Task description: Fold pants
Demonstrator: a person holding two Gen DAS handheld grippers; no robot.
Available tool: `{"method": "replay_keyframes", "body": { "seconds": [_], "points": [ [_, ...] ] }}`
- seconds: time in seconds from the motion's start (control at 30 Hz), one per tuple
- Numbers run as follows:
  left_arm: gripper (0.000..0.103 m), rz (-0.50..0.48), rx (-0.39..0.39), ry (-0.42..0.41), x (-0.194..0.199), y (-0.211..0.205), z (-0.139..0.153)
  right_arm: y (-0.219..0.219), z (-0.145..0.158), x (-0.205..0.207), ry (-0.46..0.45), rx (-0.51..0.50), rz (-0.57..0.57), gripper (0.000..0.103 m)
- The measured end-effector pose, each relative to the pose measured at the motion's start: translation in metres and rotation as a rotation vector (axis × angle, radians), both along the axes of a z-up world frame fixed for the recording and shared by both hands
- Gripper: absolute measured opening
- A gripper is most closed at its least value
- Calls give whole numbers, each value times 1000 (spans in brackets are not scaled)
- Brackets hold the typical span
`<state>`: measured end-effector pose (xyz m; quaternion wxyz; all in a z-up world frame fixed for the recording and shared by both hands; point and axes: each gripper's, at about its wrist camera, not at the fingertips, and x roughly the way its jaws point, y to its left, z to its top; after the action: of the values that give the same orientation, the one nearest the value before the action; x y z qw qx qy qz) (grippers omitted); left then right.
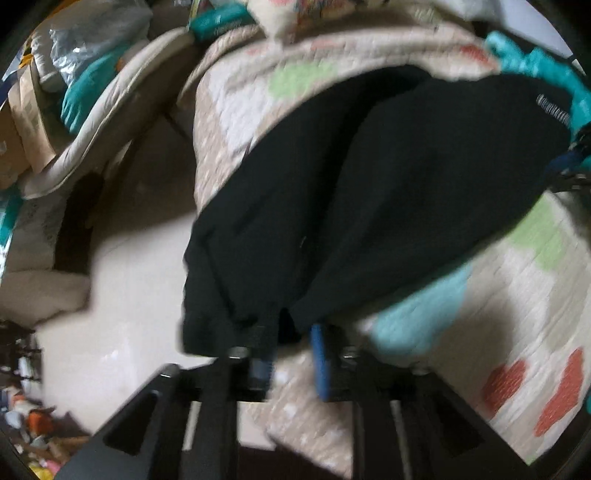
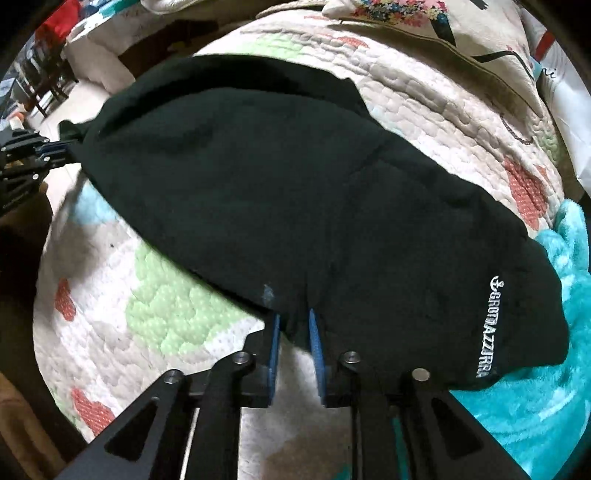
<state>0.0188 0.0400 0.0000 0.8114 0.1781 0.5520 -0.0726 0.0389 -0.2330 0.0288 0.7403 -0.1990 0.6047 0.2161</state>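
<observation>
The black pants (image 2: 295, 206) lie folded lengthwise on a quilted bedspread (image 2: 166, 306) patterned with green, coral and pale blue patches. In the right wrist view they stretch from the far left down to the near right, where white lettering (image 2: 484, 332) runs along the waist end. That end rests against a fluffy turquoise blanket (image 2: 546, 369) at the right edge of the bed.

The right gripper (image 2: 295, 332) points down at the near edge of the pants. Its blue-padded fingers (image 2: 274, 347) stand a little apart with a fold of black cloth between them — the pads do not appear to press on it.

The left gripper (image 1: 295, 350) sits at the cuff end, where the pant legs hang over the edge of the bed above a pale floor (image 1: 129, 295). This view is blurred; its fingers (image 1: 320, 365) are parted, the cuffs lying just at their tips, but whether cloth touches the pads cannot be told. In the right wrist view the same gripper shows at the far left — dark linkage against the pants' end.

A printed pillow (image 2: 424, 26) lies at the far side of the bed.
</observation>
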Motion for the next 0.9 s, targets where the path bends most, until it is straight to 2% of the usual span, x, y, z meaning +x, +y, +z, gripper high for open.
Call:
{"method": "replay_keyframes", "body": {
  "seconds": [0.03, 0.07, 0.1, 0.23, 0.27, 0.37, 0.47, 0.6, 0.73, 0.83, 0.9],
  "points": [
    [32, 16, 18, 7, -2, 5, -1, -1, -2, -3, 20, -3, 3, 43],
    [32, 31, 13, 12, -5, 12, 1, -1, -2, -7, 24, -6, 9, 61],
    [33, 49, -4, 19, -7, 19, 4, -1, -2, -12, 27, -18, 22, 68],
    [39, 170, -162, 40, -16, 65, 21, -3, 10, -27, 17, -41, 52, 68],
    [40, 231, -208, 34, -17, 83, 27, -5, 18, -28, 6, -27, 43, 68],
    [40, 331, -268, -16, -12, 106, 40, -9, 43, -23, -43, 38, -2, 68],
    [43, 361, -346, -76, -3, 103, 55, -10, 65, -5, -98, 104, -60, 68],
    [57, 401, -539, -151, 14, 82, 63, 1, 74, 36, -153, 163, -133, 68],
    [58, 445, -736, -171, 36, 68, 49, 12, 61, 84, -183, 192, -178, 68],
    [58, 426, -833, -154, 49, 71, 35, 25, 52, 115, -196, 192, -174, 68],
    [58, 413, -857, -143, 52, 72, 26, 32, 42, 132, -193, 203, -166, 68]
  ]
}}
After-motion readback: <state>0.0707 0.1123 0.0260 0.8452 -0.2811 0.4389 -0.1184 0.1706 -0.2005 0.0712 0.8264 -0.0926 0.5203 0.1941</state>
